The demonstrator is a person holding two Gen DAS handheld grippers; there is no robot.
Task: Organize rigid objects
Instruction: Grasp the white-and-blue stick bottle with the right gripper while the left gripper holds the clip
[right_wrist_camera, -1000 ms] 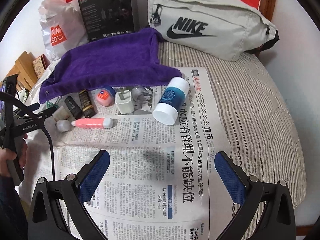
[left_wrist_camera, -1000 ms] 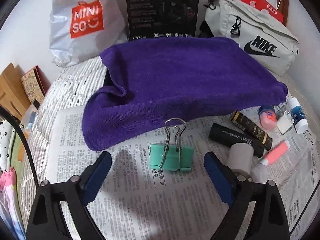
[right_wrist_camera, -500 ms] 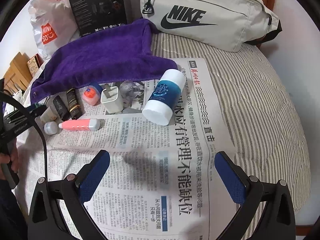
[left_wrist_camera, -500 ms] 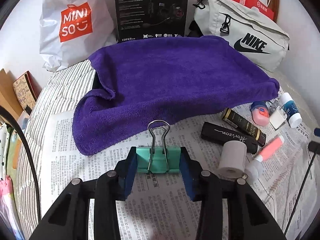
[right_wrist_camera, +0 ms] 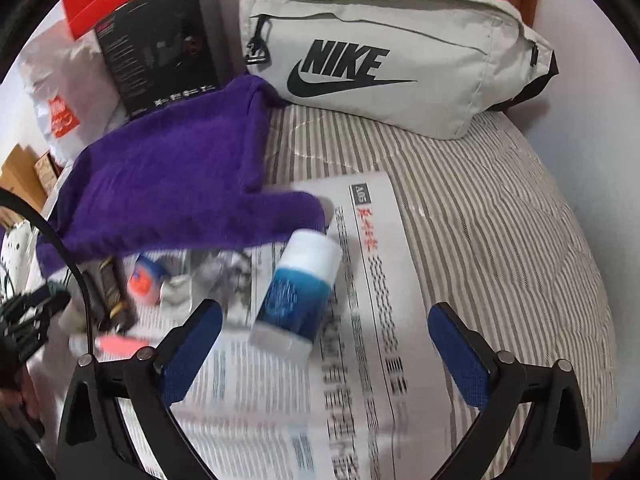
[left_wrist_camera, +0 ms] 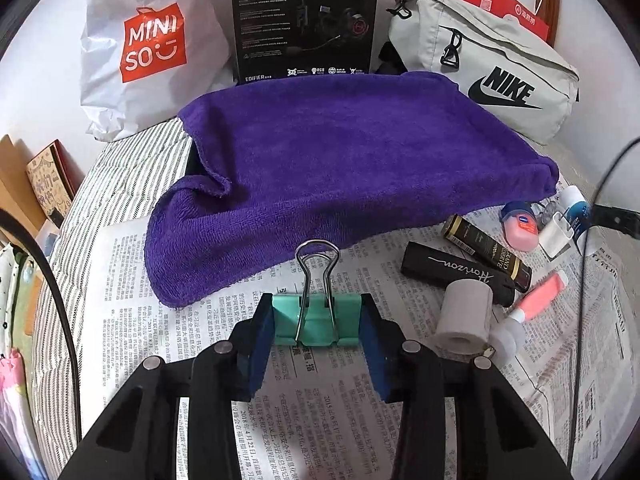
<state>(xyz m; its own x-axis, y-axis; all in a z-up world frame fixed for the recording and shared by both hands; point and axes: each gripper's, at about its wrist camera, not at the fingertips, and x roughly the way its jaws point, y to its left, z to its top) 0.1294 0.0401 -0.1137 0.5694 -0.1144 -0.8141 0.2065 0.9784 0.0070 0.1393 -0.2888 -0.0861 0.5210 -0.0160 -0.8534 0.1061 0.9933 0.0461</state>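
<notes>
**Q:** Left wrist view, nearest first: what do you hold?

**A:** My left gripper (left_wrist_camera: 318, 322) is clamped on the mint-green metal binder clip (left_wrist_camera: 316, 320); one blue pad (left_wrist_camera: 260, 344) presses each end of the clip body. The clip's silver wire handles stand up and point away from me. The clip sits over the printed newspaper sheet (left_wrist_camera: 132, 304) that covers the grey-striped bedcover (left_wrist_camera: 120, 184).

**Q:** And beyond the clip?

**A:** To the right lie a small beige roll of tape (left_wrist_camera: 464, 316), a pink tube with a white cap (left_wrist_camera: 536, 300), a black tube with script lettering (left_wrist_camera: 452, 272) and a black-and-gold tube (left_wrist_camera: 484, 248) touching it. Further right are a small pink-and-blue jar (left_wrist_camera: 520, 224) and a white plug adapter (left_wrist_camera: 554, 232). Behind the clip spreads the folded purple terry towel (left_wrist_camera: 352, 160). Farthest stand a white shopping bag with an orange logo (left_wrist_camera: 152, 44), a black product box (left_wrist_camera: 304, 20) and a grey fabric waist bag (left_wrist_camera: 488, 72).

**Q:** Right wrist view?

**A:** My right gripper (right_wrist_camera: 324, 344) is spread wide and holds nothing. Between its fingers (right_wrist_camera: 192, 344), a little ahead, lies a white bottle with a blue label (right_wrist_camera: 296, 288) on its side on the newspaper. This frame is blurred, so the small items at left are probably the same jar and tubes, though I cannot be sure. Beyond them are the towel and the waist bag.
</notes>
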